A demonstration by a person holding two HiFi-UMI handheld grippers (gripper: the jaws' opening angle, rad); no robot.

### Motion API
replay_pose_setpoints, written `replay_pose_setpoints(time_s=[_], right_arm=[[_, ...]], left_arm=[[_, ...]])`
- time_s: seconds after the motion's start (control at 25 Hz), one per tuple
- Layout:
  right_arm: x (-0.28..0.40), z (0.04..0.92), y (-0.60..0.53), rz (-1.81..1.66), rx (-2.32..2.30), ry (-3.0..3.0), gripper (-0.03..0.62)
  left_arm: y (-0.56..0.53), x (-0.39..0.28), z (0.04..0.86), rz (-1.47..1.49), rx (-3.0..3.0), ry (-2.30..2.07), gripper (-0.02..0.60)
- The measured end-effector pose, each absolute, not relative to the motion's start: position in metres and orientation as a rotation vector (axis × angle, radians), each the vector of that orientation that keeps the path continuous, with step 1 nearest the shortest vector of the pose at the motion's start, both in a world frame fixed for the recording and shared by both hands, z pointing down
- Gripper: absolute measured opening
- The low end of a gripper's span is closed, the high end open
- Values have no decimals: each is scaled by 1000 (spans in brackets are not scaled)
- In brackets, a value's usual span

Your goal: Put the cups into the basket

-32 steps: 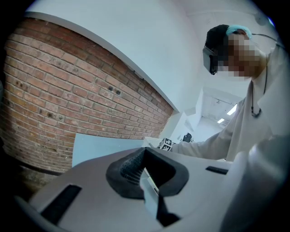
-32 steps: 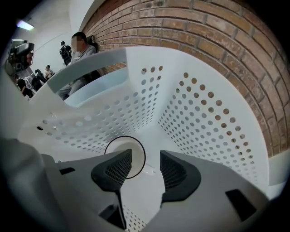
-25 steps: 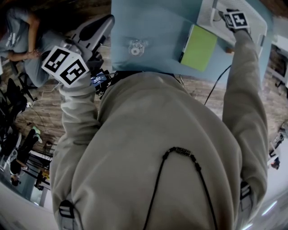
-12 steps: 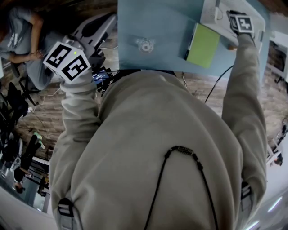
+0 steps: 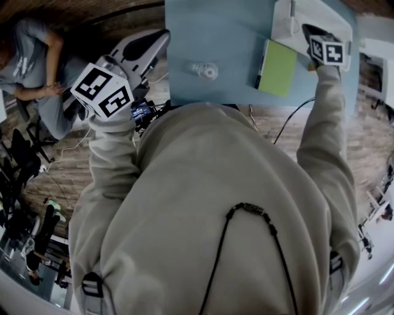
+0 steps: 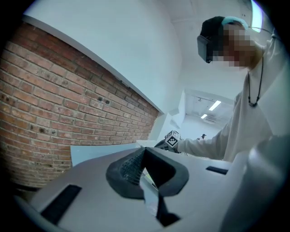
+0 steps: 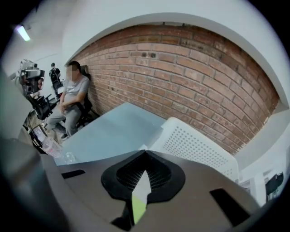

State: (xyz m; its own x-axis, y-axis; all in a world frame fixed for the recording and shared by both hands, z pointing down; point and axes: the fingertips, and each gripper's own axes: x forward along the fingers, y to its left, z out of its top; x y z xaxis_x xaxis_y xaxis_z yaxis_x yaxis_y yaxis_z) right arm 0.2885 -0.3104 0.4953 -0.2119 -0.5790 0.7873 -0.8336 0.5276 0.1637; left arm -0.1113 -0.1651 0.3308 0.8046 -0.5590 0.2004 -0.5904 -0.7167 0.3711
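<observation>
A clear cup point(image 5: 205, 69) stands on the light blue table point(image 5: 228, 37), near its front edge. The white perforated basket point(image 5: 311, 18) sits at the table's far right. My right gripper point(image 5: 309, 31) hovers over the basket's near side, shut with nothing between its jaws. In the right gripper view the basket point(image 7: 195, 145) lies just ahead, and the clear cup point(image 7: 52, 147) shows far off to the left with a second small clear cup point(image 7: 69, 157) beside it. My left gripper point(image 5: 151, 40) is held off the table's left edge, shut and empty, well apart from the cup.
A green notebook point(image 5: 276, 66) lies between the cup and the basket. A brick wall point(image 7: 190, 72) runs behind the table. A person point(image 5: 37, 67) sits on a chair left of the table. A black cable point(image 5: 295, 117) hangs off the front edge.
My left gripper has drifted slightly right, closer to the table's edge. My right gripper stays over the basket. The cup has not moved on the table.
</observation>
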Motion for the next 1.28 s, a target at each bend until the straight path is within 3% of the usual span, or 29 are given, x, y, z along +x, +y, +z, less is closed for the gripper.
replay_pose_setpoints(time_s=[0.32,0.6,0.96,1.28], right_arm=[[138,400,-275,329,1101,-2358,14],[48,326,-245,383,1024,-2689,14],[-29,287,-197,298,843,-2813,14],[-49,285,-194,310,790,-2839,14]], left_arm=[[-175,-122,314,63,2631,-834,-2],[-177,-124,308,59,2667,-778,-2],[-179,-110,290,43,2736,-752,-2],[-182,-109,289,43,2743,-732,-2]])
